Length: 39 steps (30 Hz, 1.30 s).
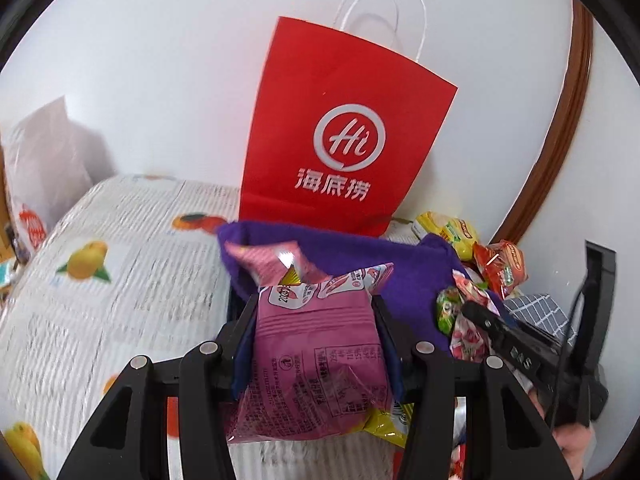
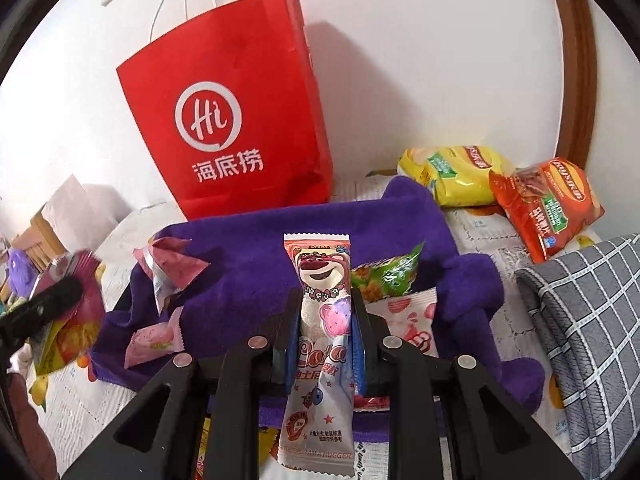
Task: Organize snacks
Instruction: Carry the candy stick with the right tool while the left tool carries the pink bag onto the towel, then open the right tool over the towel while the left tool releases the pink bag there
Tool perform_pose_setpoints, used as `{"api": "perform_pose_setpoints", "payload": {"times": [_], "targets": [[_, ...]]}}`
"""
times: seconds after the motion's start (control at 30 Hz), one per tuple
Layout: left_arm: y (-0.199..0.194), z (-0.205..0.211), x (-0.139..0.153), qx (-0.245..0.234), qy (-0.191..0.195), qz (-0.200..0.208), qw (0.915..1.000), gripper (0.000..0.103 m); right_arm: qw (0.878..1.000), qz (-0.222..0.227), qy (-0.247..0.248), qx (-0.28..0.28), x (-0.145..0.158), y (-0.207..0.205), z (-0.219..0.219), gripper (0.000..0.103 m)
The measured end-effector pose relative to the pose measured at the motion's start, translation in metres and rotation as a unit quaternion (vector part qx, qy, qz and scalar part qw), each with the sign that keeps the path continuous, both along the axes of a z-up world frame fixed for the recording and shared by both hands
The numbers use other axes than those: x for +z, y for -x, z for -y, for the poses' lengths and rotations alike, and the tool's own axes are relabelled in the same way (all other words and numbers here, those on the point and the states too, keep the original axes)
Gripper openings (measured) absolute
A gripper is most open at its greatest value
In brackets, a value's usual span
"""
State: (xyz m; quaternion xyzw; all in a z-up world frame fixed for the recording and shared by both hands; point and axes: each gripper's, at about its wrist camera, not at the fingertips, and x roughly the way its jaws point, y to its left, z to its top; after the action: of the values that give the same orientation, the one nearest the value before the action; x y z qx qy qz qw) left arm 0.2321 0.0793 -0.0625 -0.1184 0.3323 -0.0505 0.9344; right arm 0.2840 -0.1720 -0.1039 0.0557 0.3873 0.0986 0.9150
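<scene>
Snacks: two are in your tongs, more lie on the purple cloth (image 2: 256, 248) ahead, and a few sit off it.
Left tongs (image 1: 314, 308): pinching a pink packet (image 1: 320, 360) across its width, top seam pointing forward; it hangs clear of the table (image 1: 120, 240), so it looks lifted for transfer.
Right tongs (image 2: 326, 304): pressed onto a bear stick pack (image 2: 324, 320) at its middle; the long pack sticks out past the tips and back under the body, probably gripped midway so it balances.
Cloth: directly ahead of both tongs, its edges rucked up like a shallow nest; it seems to be the gathering spot.
On cloth: a green wrapper (image 2: 390, 276) and a heart-print sachet (image 2: 408, 320) just right of the right tips, two pink sachets (image 2: 172, 268) to their left.
Off cloth: yellow bag (image 2: 452, 176) and orange bag (image 2: 548, 204) far right of the right tongs, near the wall.
Red bag (image 2: 232, 128): upright behind the cloth, against the wall; whether snacks go in it you cannot tell.
Grey checked fabric (image 2: 588, 320): right of the right tongs, beside the cloth.
Next: you likely set both packs down by kind; watch that the stick pack doesn't pivot in the grip.
</scene>
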Motion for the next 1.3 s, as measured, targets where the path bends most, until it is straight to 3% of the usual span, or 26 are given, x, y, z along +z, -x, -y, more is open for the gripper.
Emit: {"api": "perform_pose_setpoints", "payload": {"times": [0.33,0.77,1.3], "targets": [[-0.024,0.007,-0.031,0.025,0.014,-0.028,0.9992,0.050,1.000,-0.015,-0.012,-0.017,-0.008,-0.007,0.010,0.022],[-0.027,0.006,-0.032,0.028,0.012,-0.024,0.9992,0.050,1.000,-0.021,0.014,-0.011,-0.021,-0.009,0.002,0.023],[-0.029,-0.002,-0.033,0.035,0.048,-0.010,0.9982,0.050,0.999,-0.041,0.028,0.014,-0.030,-0.012,-0.006,0.024]]}}
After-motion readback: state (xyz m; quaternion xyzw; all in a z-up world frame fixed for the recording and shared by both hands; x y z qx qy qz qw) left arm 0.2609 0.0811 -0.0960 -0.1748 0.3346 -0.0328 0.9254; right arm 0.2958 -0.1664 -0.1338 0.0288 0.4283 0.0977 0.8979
